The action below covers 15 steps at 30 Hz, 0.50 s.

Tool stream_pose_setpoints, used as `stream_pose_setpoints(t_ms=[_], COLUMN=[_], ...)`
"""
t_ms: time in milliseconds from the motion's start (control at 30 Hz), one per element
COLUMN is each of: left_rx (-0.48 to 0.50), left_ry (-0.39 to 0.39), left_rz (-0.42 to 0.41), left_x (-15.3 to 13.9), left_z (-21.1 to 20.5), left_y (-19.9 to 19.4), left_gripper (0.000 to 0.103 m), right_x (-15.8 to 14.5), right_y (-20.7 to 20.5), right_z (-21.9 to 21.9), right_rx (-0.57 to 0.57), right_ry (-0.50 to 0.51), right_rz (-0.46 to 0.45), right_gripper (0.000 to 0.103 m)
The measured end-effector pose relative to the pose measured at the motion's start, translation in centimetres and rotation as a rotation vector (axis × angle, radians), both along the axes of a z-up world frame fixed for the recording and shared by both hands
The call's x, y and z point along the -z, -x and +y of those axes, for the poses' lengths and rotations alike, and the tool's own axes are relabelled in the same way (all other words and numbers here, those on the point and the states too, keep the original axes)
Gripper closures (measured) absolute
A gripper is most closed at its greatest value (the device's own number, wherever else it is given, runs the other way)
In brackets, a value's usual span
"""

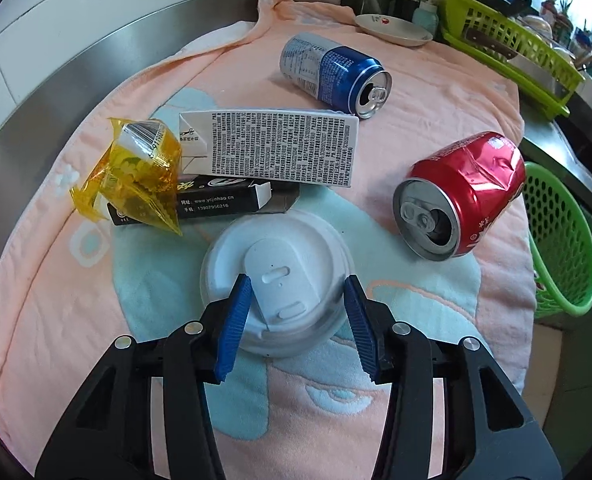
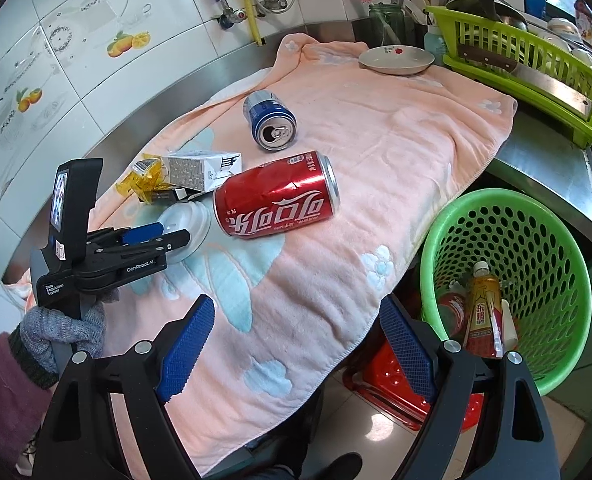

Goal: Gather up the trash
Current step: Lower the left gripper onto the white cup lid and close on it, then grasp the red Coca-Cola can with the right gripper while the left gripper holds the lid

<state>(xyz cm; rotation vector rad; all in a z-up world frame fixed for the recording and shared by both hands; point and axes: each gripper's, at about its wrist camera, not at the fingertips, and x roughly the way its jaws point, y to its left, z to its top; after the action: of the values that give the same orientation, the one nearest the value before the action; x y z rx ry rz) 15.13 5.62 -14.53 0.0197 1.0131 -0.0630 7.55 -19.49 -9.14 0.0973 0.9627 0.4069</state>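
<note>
1. Some trash already lies in the green basket (image 2: 508, 280) on the floor beside the surface (image 2: 544, 152): a yellow drink bottle (image 2: 482, 308) and some other pieces that I cannot make out.
2. The left tool (image 1: 298, 300) is on the white cup lid (image 1: 275, 276), which lies on the peach towel (image 1: 416, 92); its blue pads (image 1: 235, 320) touch the lid on both sides, so it looks clamped on the lid, not yet lifted.
3. The right tool (image 2: 291, 344) hovers over the towel's near edge with its jaws apart and nothing between them.
4. Left on the towel: a red can (image 2: 275, 196), a blue can (image 2: 271, 120), a white carton (image 1: 271, 144), a black box (image 1: 199, 200) and a yellow wrapper (image 1: 131, 172).
5. By my judgement, the task is at an early or middle stage, with most pieces still to go to the basket.
</note>
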Motion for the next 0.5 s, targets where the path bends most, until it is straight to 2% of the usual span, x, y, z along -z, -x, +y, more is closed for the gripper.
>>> stream_pose_setpoints(t_ms=[133, 267, 333, 400, 500], left_rx=[0.001, 0.004, 0.004, 0.002, 0.008], left_ry=[0.082, 0.121, 0.126, 0.127, 0.133], left_rz=[0.004, 0.005, -0.004, -0.015, -0.033], left_x=[0.0, -0.1, -0.3, -0.6, -1.1], left_z=[1.2, 1.9, 2.3, 2.5, 2.8], left_y=[0.0, 0.1, 0.2, 0.3, 0.3], left_gripper=[0.058, 0.058, 0.053, 0.036, 0.030], right_x=[0.0, 0.2, 0.2, 0.2, 0.2], right_y=[0.0, 0.0, 0.0, 0.0, -0.1], right_z=[0.4, 0.6, 0.5, 0.5, 0.4], right_rx=[-0.007, -0.012, -0.013, -0.013, -0.011], right_ry=[-0.005, -0.013, -0.014, -0.020, -0.032], right_rz=[0.001, 0.006, 0.003, 0.002, 0.000], right_gripper=[0.021, 0.021, 0.021, 0.021, 0.021])
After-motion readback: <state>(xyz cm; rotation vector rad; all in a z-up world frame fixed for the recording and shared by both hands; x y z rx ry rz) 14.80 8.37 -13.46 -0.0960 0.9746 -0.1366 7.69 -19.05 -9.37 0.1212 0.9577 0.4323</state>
